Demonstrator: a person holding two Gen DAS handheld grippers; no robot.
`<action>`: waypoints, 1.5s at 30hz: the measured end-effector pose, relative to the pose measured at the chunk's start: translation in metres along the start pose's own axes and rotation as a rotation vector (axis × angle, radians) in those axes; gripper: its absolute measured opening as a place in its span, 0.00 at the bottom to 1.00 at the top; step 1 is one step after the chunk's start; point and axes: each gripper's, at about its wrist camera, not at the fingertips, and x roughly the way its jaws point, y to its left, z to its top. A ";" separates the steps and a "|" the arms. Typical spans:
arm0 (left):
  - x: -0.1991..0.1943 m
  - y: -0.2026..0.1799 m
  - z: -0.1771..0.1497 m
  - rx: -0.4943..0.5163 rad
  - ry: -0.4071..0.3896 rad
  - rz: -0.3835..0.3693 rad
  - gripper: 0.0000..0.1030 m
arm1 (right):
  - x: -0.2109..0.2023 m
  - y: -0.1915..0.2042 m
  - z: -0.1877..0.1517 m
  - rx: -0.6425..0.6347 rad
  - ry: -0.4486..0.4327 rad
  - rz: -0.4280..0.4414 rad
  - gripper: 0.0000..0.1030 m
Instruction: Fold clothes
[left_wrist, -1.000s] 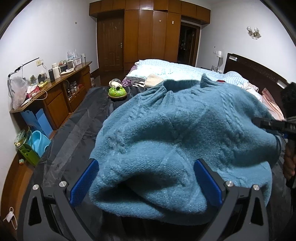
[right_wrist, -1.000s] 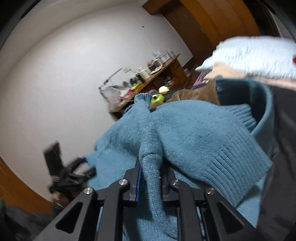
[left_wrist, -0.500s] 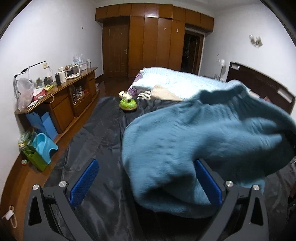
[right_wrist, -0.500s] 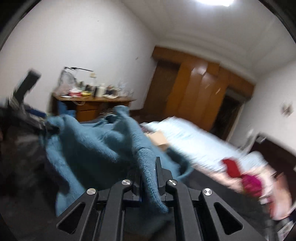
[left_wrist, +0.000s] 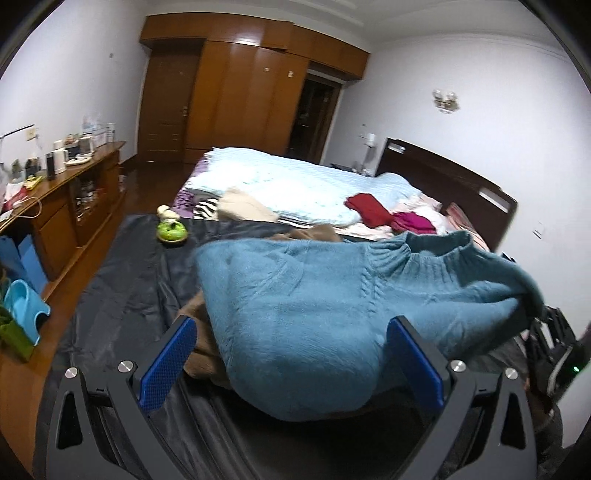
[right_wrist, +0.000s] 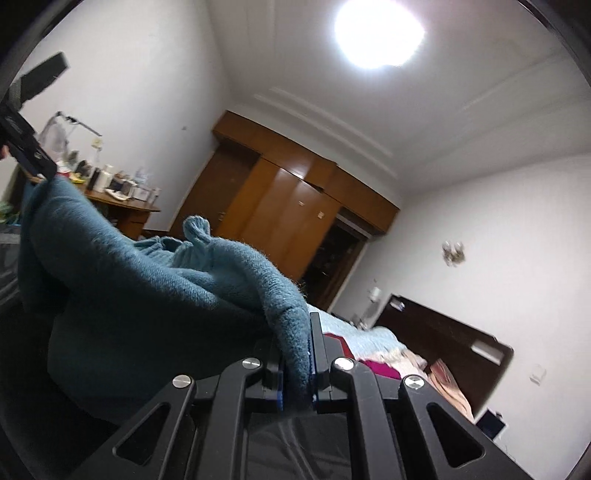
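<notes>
1. Dark sheet (left_wrist: 122, 280) over bed: work surface, spread below and ahead of left gripper (left_wrist: 291, 358).
2. Teal knit sweater (left_wrist: 332, 295): lifted off the sheet, hanging as a sagging span between both claws; bulk droops between the left claw's blue fingers (left_wrist: 168, 363), ribbed collar up and to its right. Not folded as it hangs now.
3. Handling estimate: thick cable knit, soft, no stiffness, sags under own weight, moderately heavy for a garment. Fuzzy surface grips pads well, slip unlikely; stretch at pinch points likely if pulled hard.
4. Brown garment (left_wrist: 201, 354): lying on the sheet under the sweater, just inside the left claw's left finger. Snag risk when lowering.
5. Left gripper: jaws wide apart, sweater between the fingers but no pad contact visible; fabric reaches up to its body in the right wrist view, hold not discernible there.
6. Right gripper (right_wrist: 297, 373): jaws clamped on a bunched fold of sweater edge, fabric rising up-left from it.
7. Best hold: ribbed hem, cuffs or shoulder seams, denser knit, less stretch than mid-panel.
</notes>
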 end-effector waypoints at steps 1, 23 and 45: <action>-0.002 -0.003 -0.001 0.007 0.007 -0.007 1.00 | 0.001 -0.004 -0.003 0.012 0.012 -0.008 0.09; 0.136 -0.111 0.044 0.711 0.221 0.017 1.00 | -0.026 -0.048 -0.070 0.140 0.128 0.006 0.09; 0.192 -0.114 0.044 0.752 0.348 -0.153 0.95 | -0.014 -0.065 -0.090 0.156 0.159 -0.054 0.10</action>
